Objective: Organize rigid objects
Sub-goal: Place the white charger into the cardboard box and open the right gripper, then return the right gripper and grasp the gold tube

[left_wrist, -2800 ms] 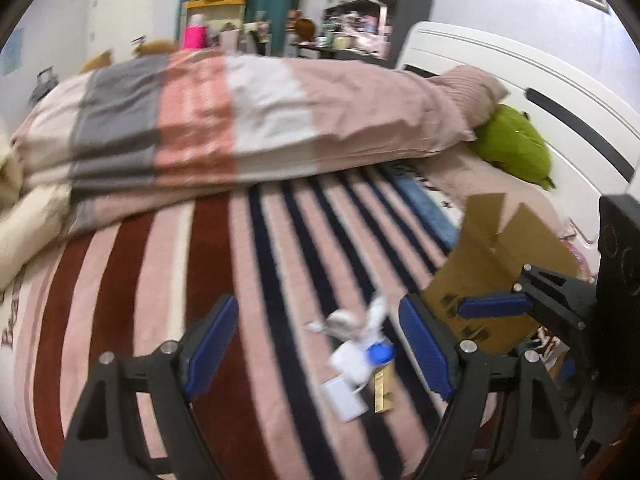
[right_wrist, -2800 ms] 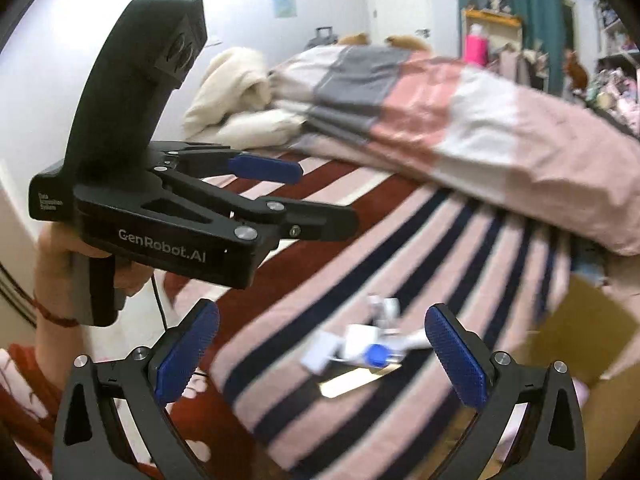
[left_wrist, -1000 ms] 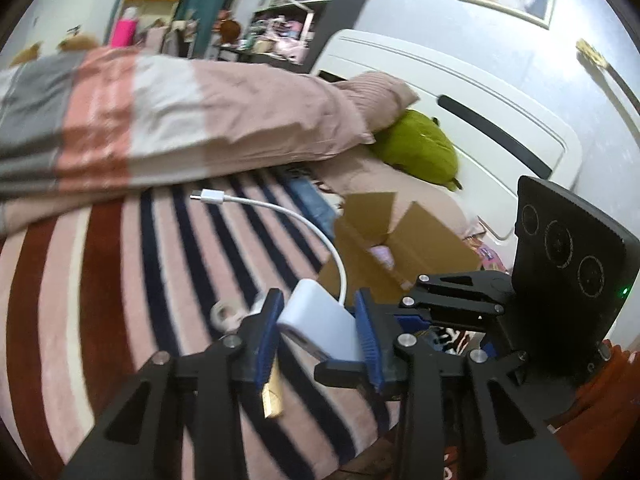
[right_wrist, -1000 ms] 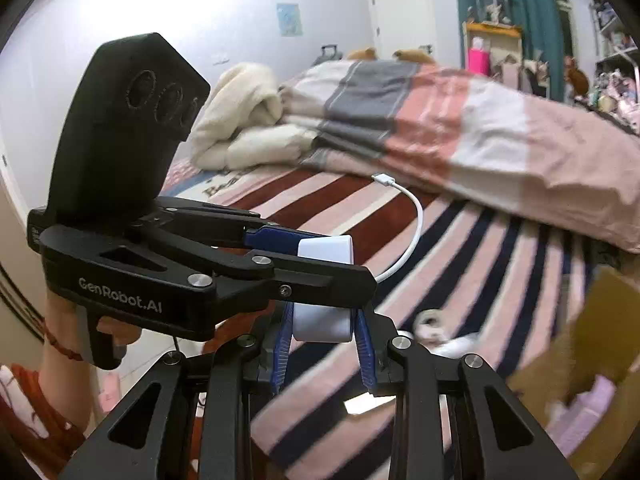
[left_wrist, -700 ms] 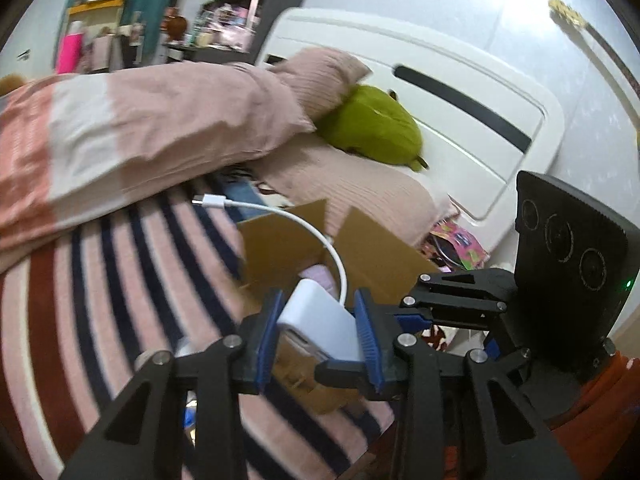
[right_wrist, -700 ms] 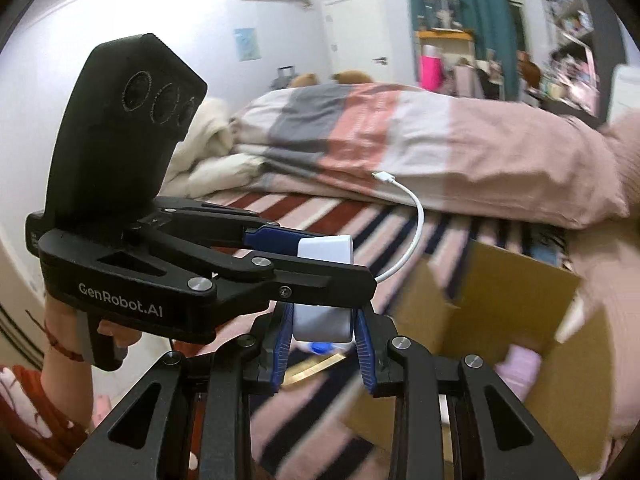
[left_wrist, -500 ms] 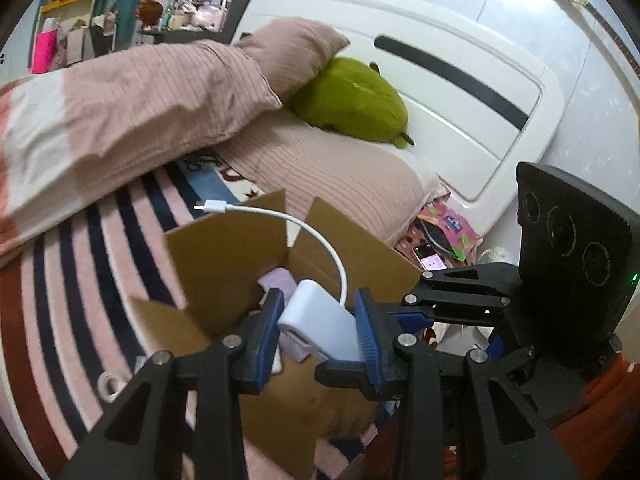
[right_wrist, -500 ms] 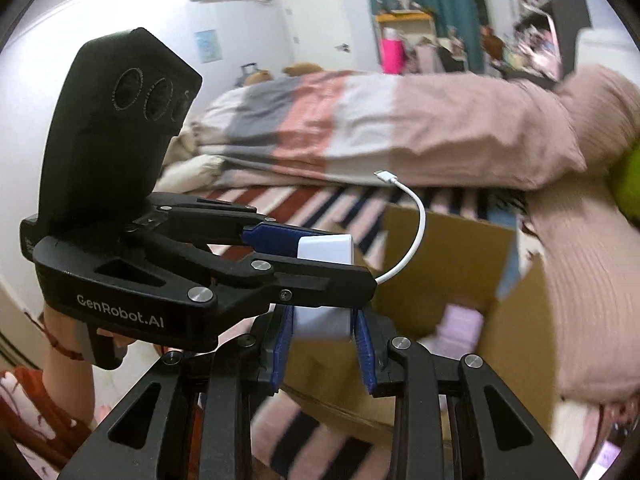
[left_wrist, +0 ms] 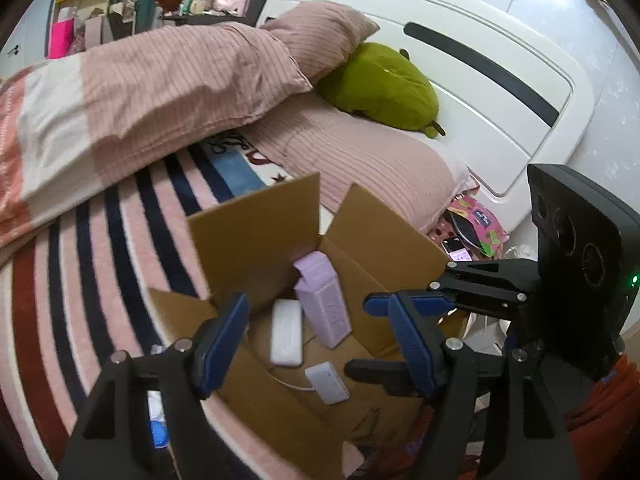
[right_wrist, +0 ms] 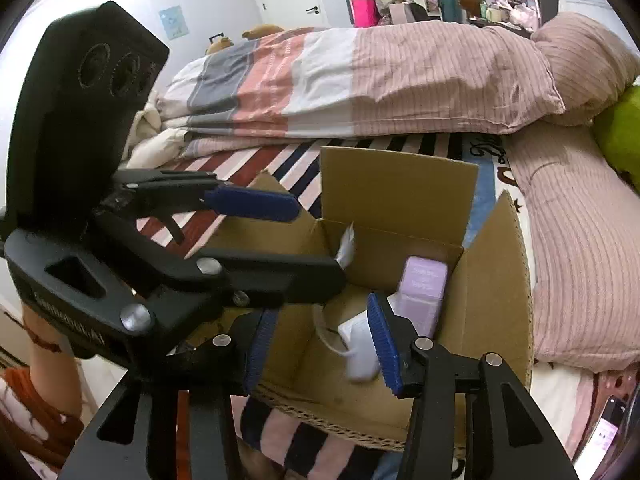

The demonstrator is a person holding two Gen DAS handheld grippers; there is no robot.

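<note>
Left tool (left_wrist: 316, 340): jaws wide apart, holding nothing, poised above the open cardboard box (left_wrist: 256, 220) on the bed.
Right tool (right_wrist: 322, 350): jaws apart, empty, also over the box.
White charger (left_wrist: 326, 378): lies free on the box floor, directly below and between the left tool's fingers, cable trailing left.
Beside it: white case (left_wrist: 285, 332) and lilac carton (left_wrist: 324, 308), long axes pointing away.
Remaining items: small things on the striped bedspread (left_wrist: 92, 248) left of the box, nearer the left tool.

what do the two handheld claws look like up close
Both are matte black plastic with silver pivot screws and ribbed blue finger pads. The left claw and right claw each carry a black block with three round recesses; the right one's shows a green light. Bare forearm, red bracelet.
</note>
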